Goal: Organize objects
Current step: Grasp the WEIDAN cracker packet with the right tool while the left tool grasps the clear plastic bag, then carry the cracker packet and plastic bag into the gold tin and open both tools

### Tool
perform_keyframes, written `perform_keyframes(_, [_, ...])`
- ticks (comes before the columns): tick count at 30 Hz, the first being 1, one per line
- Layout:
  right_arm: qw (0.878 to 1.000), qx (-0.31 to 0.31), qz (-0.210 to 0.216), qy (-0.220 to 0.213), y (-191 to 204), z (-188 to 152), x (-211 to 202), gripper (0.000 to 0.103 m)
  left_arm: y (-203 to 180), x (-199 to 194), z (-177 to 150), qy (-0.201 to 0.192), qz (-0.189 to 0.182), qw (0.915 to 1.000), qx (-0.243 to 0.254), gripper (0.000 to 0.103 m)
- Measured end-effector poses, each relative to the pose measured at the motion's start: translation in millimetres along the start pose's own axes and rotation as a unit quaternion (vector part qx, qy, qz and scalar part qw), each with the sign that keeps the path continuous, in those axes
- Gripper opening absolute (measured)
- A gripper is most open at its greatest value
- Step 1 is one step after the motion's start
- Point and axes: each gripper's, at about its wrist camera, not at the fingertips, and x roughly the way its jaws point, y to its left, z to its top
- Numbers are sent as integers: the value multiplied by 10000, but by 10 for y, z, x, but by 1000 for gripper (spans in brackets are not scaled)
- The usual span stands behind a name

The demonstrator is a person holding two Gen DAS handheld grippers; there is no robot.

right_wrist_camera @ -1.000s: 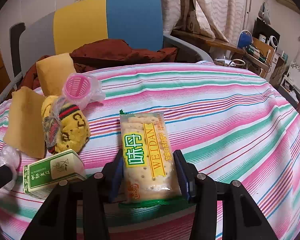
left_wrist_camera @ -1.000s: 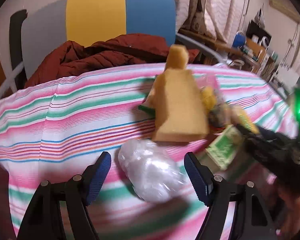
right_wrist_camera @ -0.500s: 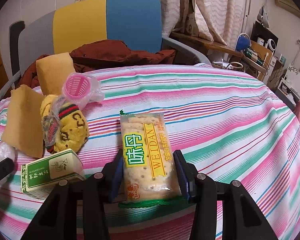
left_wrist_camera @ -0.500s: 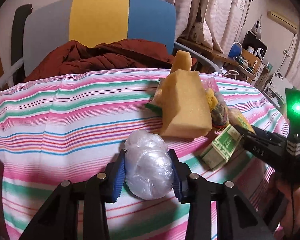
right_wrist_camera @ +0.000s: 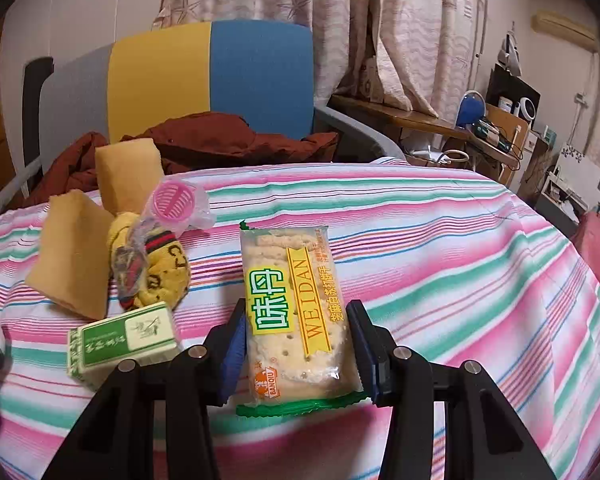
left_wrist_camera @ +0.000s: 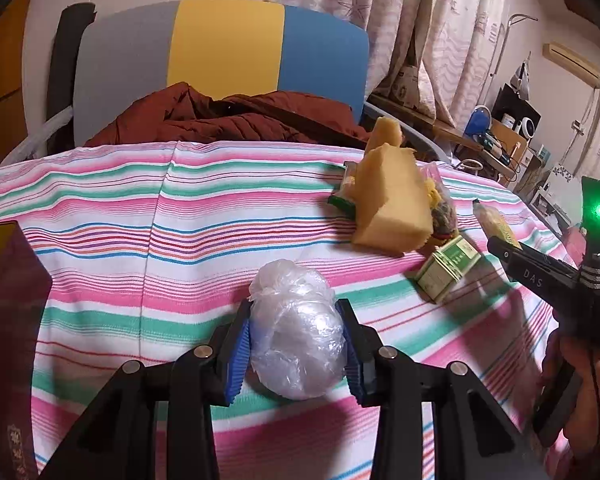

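My left gripper (left_wrist_camera: 295, 312) is shut on a crumpled ball of clear plastic bag (left_wrist_camera: 300, 356), its blue pads pressing both sides just above the striped tablecloth (left_wrist_camera: 180, 216). My right gripper (right_wrist_camera: 298, 312) is shut on a packet of crackers (right_wrist_camera: 288, 280) with a yellow-green label, which points away from me over the cloth. In the left wrist view the right gripper's black body (left_wrist_camera: 540, 276) shows at the right edge, held by a hand. A pile sits between them: two yellow sponges (right_wrist_camera: 72, 256), a yellow sock in plastic (right_wrist_camera: 160, 268), a pink round basket (right_wrist_camera: 176, 200) and a green-white box (right_wrist_camera: 124, 340).
A chair with a grey, yellow and blue back (left_wrist_camera: 228, 44) stands behind the table, with a maroon jacket (left_wrist_camera: 228, 120) on it. A dark red box (left_wrist_camera: 8, 300) stands at the table's left edge. Shelves and clutter (right_wrist_camera: 500, 128) fill the far right, below the curtains.
The left gripper's jaws closed on the plastic bag ball, then carried it left, away from the pile. The right gripper kept its hold on the cracker packet and shifted only slightly.
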Motion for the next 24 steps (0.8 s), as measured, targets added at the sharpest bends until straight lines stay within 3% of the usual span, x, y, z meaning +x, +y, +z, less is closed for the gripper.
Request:
perform_keyframes(13, [9995, 211, 182, -158, 46, -238, -443, 48, -78, -358, -238, -298, -176, 9989, 301, 40])
perform_keyframes(20, [9971, 275, 706, -81, 227, -400, -808, 48, 9, -557, -359, -382, -341, 9986, 140, 40])
perform_keyframes(24, [9939, 259, 1072, -3, 430, -536, -970, 48, 66, -693, -436, -222, -350, 9991, 7, 40])
